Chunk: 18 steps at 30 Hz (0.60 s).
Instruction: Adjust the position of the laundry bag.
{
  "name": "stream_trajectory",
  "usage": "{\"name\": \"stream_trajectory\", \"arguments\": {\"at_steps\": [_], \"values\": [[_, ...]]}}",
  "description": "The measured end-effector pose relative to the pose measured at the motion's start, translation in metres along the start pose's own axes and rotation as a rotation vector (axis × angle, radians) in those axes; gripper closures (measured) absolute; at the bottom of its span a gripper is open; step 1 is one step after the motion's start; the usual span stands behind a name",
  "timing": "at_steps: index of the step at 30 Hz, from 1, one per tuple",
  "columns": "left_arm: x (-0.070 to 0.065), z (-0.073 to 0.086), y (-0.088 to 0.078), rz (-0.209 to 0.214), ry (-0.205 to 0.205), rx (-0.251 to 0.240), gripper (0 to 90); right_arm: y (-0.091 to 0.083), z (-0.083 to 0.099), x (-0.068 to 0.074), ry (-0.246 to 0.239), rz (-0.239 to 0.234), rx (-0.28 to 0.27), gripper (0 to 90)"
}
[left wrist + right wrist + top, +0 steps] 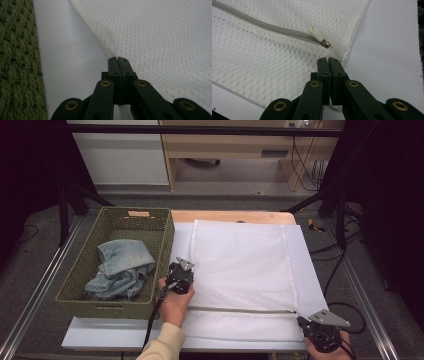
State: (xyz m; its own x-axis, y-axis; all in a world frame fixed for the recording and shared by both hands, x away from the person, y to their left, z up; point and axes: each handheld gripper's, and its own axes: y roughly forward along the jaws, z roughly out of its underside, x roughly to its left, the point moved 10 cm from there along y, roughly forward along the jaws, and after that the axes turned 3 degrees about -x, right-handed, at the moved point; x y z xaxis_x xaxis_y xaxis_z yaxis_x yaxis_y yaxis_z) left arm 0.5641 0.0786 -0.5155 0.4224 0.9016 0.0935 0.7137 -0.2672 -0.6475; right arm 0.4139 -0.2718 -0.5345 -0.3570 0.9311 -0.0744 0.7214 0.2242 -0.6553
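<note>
The left gripper (pixel 180 276) sits upright in the left hand (pixel 175 302), its forearm reaching in from the bottom edge, jaws pressed together. The right gripper (pixel 320 332) sits low at the bottom right in the right hand (pixel 330 351), jaws likewise closed.

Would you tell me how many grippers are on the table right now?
2: the left gripper at the mesh bag's left edge beside the basket, and the right gripper at its near right corner.

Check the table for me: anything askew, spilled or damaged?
Nothing stands out. The mesh bag lies flat, zipper closed; both grippers, left and right, pinch its edges. The jeans sit crumpled in the basket.
</note>
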Motion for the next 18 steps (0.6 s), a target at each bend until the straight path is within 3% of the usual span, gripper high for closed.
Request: {"name": "stream_trajectory", "arguments": {"at_steps": [5,8,12,18], "values": [[-0.001,-0.002,-0.001,0.010,0.000,-0.014,86.3,0.000,0.000,0.001,-0.001,0.000,0.001,88.2],[-0.001,-0.005,-0.001,0.006,-0.010,-0.042,69.2,-0.001,0.001,0.000,0.006,-0.005,-0.004,84.8],[-0.008,-0.010,-0.007,0.039,-0.011,-0.087,50.7,-0.002,-0.001,-0.001,0.005,0.012,-0.023,64.7],[-0.020,-0.012,-0.014,0.094,0.001,-0.119,33.4,-0.004,-0.009,-0.004,-0.005,0.052,-0.065,34.4]]}}
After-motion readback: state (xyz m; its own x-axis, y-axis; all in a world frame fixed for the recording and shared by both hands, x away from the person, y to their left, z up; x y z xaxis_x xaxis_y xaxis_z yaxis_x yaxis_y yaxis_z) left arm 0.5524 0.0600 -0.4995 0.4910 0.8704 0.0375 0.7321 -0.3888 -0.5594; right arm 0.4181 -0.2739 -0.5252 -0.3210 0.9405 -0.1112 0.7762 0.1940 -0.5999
